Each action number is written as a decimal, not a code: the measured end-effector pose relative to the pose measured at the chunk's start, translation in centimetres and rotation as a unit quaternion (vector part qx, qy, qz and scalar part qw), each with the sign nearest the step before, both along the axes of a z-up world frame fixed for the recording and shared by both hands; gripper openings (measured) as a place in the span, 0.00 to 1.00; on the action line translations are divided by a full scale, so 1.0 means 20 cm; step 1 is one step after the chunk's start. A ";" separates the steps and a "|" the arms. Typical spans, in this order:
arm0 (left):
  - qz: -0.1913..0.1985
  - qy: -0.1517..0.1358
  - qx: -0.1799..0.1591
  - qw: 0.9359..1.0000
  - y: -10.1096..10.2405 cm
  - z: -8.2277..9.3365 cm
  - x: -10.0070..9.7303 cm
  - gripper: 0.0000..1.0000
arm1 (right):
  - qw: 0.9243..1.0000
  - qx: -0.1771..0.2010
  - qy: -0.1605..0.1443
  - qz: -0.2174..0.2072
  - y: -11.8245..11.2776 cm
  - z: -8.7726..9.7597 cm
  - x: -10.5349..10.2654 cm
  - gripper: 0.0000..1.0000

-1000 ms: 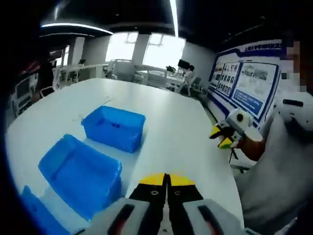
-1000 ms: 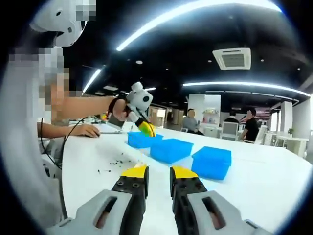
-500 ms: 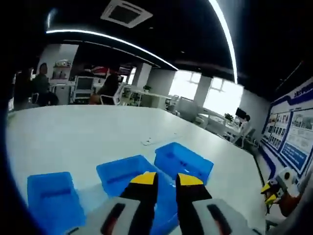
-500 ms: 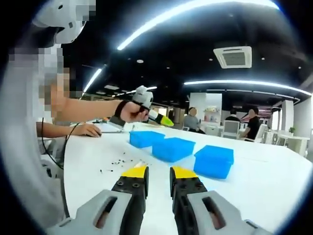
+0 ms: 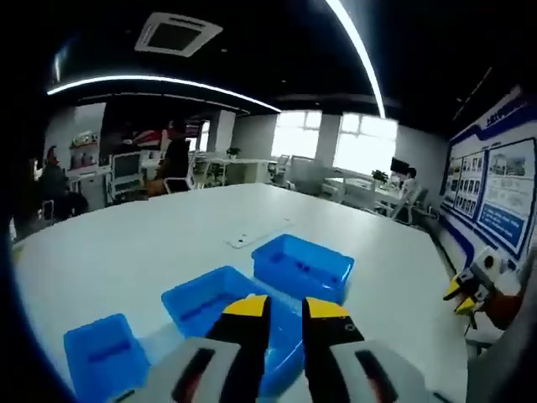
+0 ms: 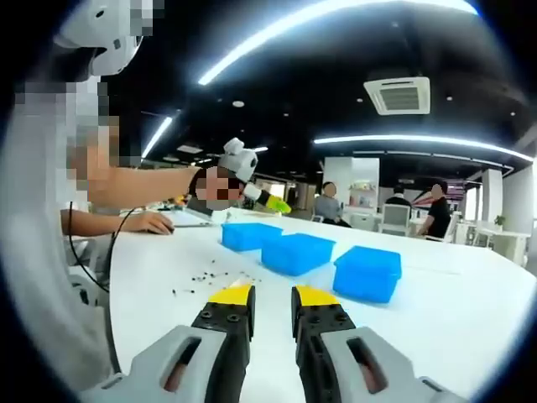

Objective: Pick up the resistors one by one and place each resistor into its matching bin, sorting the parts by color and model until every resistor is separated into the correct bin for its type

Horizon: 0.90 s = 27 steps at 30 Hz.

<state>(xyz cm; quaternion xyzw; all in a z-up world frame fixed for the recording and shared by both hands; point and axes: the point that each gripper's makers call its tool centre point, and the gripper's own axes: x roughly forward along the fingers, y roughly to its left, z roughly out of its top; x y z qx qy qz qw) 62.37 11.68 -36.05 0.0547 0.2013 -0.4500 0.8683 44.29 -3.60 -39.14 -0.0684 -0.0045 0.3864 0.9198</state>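
Note:
Three blue bins stand in a row on the white table (image 5: 151, 243): far bin (image 5: 304, 267), middle bin (image 5: 210, 302), near bin (image 5: 105, 353). My left gripper (image 5: 285, 309) hovers over the middle bin, open, with nothing between its yellow-tipped jaws. In the right gripper view the same bins (image 6: 297, 253) sit mid-table, and several small dark resistors (image 6: 205, 277) lie scattered in front of them. My right gripper (image 6: 273, 295) is low over the table near the resistors, open and empty. The left gripper (image 6: 270, 202) is held in the air above the bins. The right gripper (image 5: 466, 291) appears at the table's right edge.
A small flat white piece (image 5: 252, 239) lies beyond the bins. A person's hand (image 6: 147, 222) rests on the table at the left, by a cable. People sit at desks in the background (image 6: 329, 206). Bare table stretches to the right of the bins (image 6: 453, 294).
The left gripper's jaws have gone from shut to open and its view has swung onto the bins. In the right gripper view it has risen above the bins. The right gripper has barely moved.

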 end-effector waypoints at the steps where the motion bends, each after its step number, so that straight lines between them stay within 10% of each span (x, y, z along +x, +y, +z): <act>1: -0.013 -0.004 0.016 1.000 -0.01 -0.01 -0.02 0.18 | 1.000 -0.001 0.000 0.001 0.00 0.00 0.00 0.20; 13: -0.085 0.010 0.103 0.991 -0.08 -0.12 -0.17 0.18 | 1.000 0.000 0.003 -0.004 -0.02 -0.02 0.00 0.20; 27: -0.232 0.055 0.232 0.943 -0.18 -0.31 -0.71 0.17 | 1.000 0.001 0.009 -0.004 -0.03 -0.05 -0.01 0.20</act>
